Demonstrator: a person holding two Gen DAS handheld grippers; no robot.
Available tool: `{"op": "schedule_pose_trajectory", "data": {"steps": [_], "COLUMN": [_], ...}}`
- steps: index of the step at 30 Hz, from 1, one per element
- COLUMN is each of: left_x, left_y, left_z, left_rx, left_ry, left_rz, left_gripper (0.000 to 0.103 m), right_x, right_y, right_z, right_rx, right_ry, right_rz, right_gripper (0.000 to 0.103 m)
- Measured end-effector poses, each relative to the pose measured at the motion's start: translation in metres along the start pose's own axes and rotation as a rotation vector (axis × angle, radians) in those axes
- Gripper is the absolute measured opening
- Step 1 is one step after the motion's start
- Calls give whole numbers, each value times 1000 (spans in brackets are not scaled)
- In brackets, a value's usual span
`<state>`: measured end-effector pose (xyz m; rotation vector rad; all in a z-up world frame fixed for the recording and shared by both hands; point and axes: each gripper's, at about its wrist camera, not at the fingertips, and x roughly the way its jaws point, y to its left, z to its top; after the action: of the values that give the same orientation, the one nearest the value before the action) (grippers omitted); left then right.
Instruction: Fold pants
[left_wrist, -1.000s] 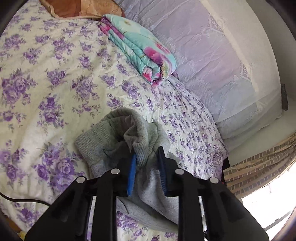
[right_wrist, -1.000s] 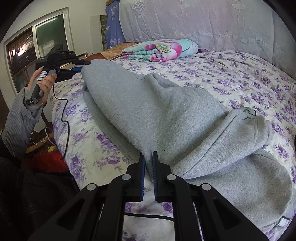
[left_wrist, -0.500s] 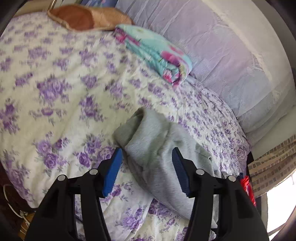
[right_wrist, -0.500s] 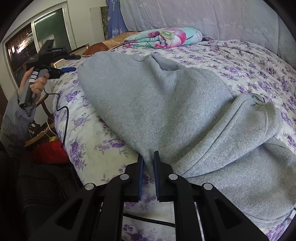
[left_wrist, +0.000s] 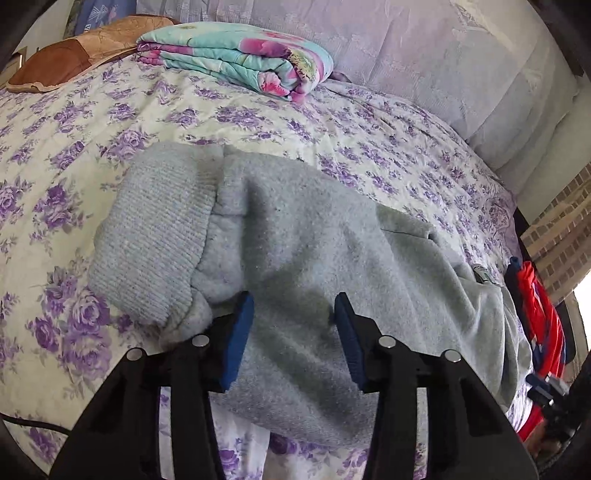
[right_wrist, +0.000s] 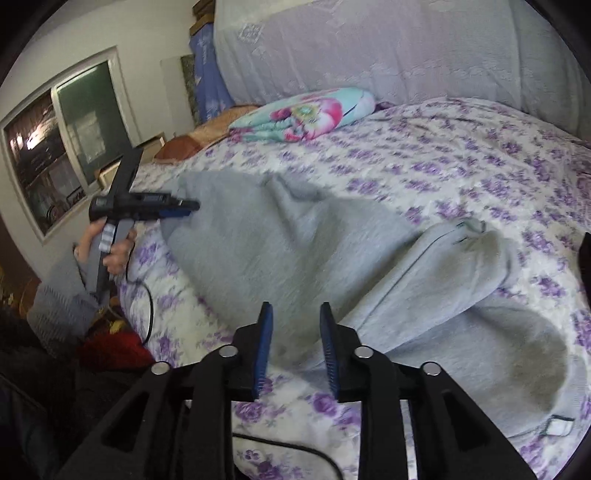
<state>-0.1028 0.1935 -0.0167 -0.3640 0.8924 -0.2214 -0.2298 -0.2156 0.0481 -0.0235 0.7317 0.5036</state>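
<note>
Purple flowers cover the cream bedspread (left_wrist: 110, 122) of a wide bed, and the grey pants (left_wrist: 314, 258) lie on it near the front edge, doubled over, with the ribbed cuff (left_wrist: 147, 236) at the left end and the waist part (right_wrist: 517, 369) at the right.

Closest to me, the left gripper (left_wrist: 293, 332) hovers low over the cuff end of the pants. Its jaws have just been closing a little but stand well apart; the blue pads (left_wrist: 236, 343) are on either side of the grey cloth without pressing it, so it holds nothing. The right gripper (right_wrist: 295, 345) is over the fold near the bed edge. Its jaws have just been opening, and the cloth below them lies free, touching neither pad. This view is a bit blurred, so I cannot say whether the fingertips brush the fabric.

At the left side of the right wrist view, a hand (right_wrist: 110, 251) in a grey sleeve holds the handle of the other gripper, and a black cable (right_wrist: 147, 306) hangs down from it.

Further back, a folded turquoise and pink blanket (left_wrist: 240, 55) rests on the bedspread, just beside a brown cushion (left_wrist: 74, 55). Behind them a pale lilac cover (right_wrist: 369, 48) rises like a headboard, and a window (right_wrist: 55, 147) is in the left wall.
</note>
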Motion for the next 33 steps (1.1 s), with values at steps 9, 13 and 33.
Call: {"op": "schedule_pose_trajectory", "data": {"steps": [9, 13, 33], "left_x": [4, 3, 8], "left_y": [-24, -23, -34], "left_z": [-14, -15, -22], "left_rx": [118, 135, 215], "left_ry": [-72, -86, -113], "left_rz": [31, 9, 12], "left_gripper": [73, 76, 91], "right_x": [90, 124, -83], "right_y": [-67, -88, -136], "right_z": [73, 80, -64], "right_rx": [147, 153, 732], "right_ry": [114, 139, -324], "right_rz": [-355, -513, -380], "right_gripper": [53, 53, 6]}}
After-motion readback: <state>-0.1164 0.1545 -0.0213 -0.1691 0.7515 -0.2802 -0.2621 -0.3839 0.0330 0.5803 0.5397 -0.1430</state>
